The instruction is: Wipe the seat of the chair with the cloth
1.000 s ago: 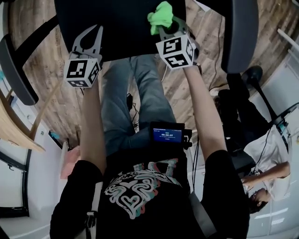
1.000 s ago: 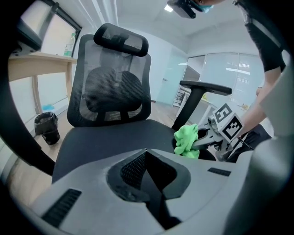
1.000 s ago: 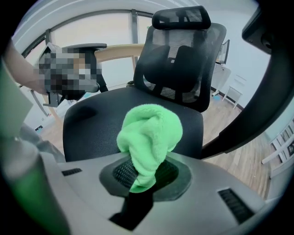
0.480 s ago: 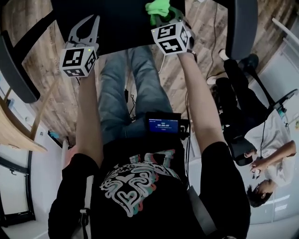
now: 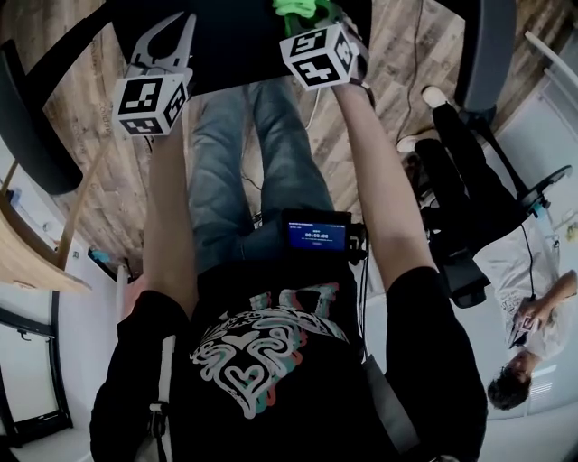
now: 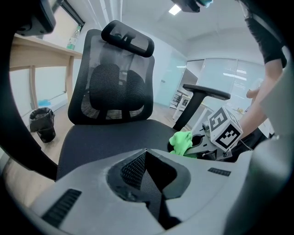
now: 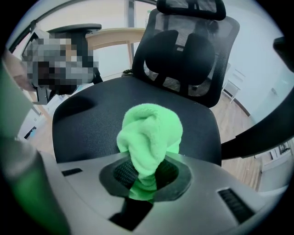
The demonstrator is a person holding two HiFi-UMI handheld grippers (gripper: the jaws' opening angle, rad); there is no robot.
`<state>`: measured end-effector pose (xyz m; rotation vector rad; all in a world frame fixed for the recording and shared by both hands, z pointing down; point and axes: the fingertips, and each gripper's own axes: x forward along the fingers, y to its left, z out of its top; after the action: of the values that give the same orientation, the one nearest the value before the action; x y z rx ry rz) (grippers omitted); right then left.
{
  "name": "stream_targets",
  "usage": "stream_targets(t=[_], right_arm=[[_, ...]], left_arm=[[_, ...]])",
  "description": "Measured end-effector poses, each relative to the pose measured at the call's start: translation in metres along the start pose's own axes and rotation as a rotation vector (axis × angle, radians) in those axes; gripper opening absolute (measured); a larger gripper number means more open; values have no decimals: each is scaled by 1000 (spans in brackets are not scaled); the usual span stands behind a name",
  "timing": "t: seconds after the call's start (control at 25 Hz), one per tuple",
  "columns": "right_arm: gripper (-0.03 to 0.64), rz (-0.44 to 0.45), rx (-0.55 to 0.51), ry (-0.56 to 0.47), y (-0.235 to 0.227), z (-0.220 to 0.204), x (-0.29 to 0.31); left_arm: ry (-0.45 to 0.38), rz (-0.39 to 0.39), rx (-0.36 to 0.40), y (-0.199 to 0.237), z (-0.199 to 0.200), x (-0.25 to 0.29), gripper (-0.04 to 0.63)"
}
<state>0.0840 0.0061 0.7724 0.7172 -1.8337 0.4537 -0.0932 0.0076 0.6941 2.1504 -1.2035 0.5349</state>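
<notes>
The black office chair's seat (image 7: 92,114) lies in front of both grippers. The seat (image 5: 235,41) fills the top of the head view. My right gripper (image 7: 147,172) is shut on a bunched green cloth (image 7: 149,133), held just above the seat's front half. In the head view the cloth (image 5: 302,7) pokes out past the right gripper (image 5: 312,20) at the top edge. My left gripper (image 6: 146,153) is shut with nothing in it, over the seat's (image 6: 101,137) front left. From there the cloth (image 6: 181,142) and right gripper (image 6: 204,143) show to the right.
The mesh backrest (image 7: 186,59) and headrest (image 6: 128,36) rise behind the seat. Armrests (image 5: 492,54) (image 5: 27,126) flank it. A wooden desk (image 6: 36,48) and a dark bin (image 6: 42,124) stand at the left. Another person (image 5: 515,298) sits on the wooden floor's right side.
Both grippers have moved forward over the seat, the right one carrying the cloth farther up the head view. Both stay shut.
</notes>
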Motion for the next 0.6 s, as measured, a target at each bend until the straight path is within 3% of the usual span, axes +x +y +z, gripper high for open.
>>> stream_targets(t=[0.24, 0.6], right_arm=[[67, 34, -10, 0, 14, 18, 11], [67, 135, -82, -21, 114, 80, 43]], left_arm=[[8, -8, 19, -2, 9, 11, 2], [12, 29, -12, 50, -3, -11, 2]])
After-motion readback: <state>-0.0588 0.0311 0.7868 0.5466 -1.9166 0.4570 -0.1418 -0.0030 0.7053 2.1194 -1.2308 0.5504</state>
